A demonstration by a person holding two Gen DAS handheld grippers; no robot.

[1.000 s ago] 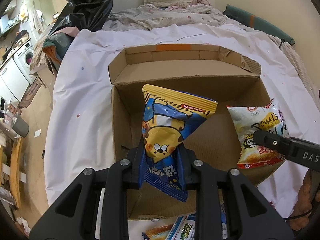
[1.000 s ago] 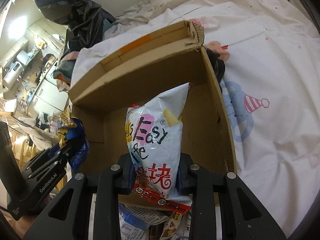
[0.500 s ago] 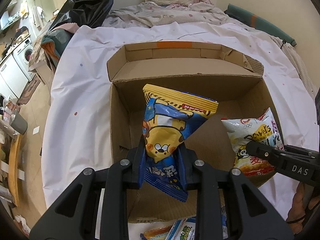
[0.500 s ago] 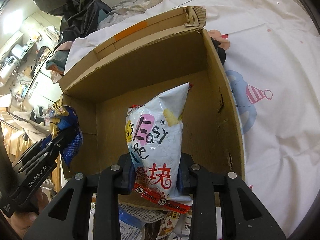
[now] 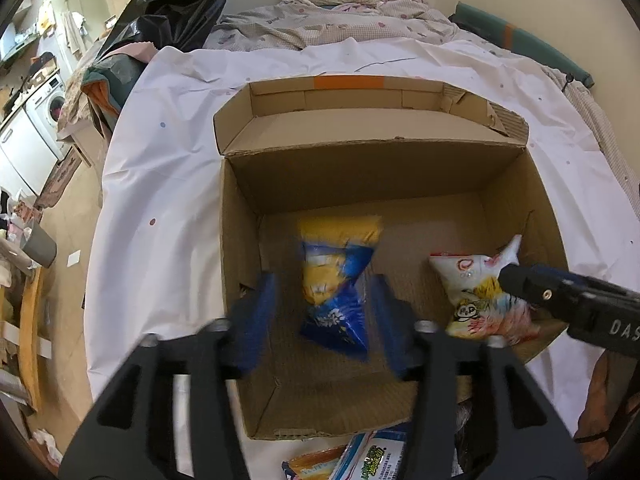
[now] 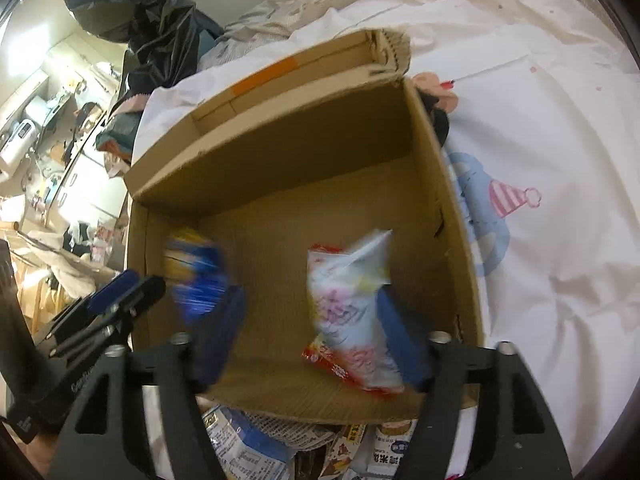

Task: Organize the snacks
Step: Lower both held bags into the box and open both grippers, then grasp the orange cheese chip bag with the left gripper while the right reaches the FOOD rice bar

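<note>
An open cardboard box [image 5: 400,184] stands on a white sheet; it also shows in the right wrist view [image 6: 280,152]. My left gripper [image 5: 324,320] is open above the box, and a blue and yellow snack bag [image 5: 336,280] drops free between its fingers, blurred. My right gripper [image 6: 316,340] is open too, and a white and red snack bag [image 6: 352,320] falls between its fingers. That bag also shows in the left wrist view [image 5: 480,292], and the blue bag in the right wrist view [image 6: 196,276].
More snack packets [image 5: 360,460] lie on the sheet by the box's near wall, also in the right wrist view [image 6: 280,448]. A black bin bag [image 5: 168,4] and bedding [image 5: 340,20] lie beyond the box. The sheet's left edge drops to the floor [image 5: 72,248].
Both grippers have opened and let go of their snack bags, which are falling into the box. Both grippers have moved further over the box.
</note>
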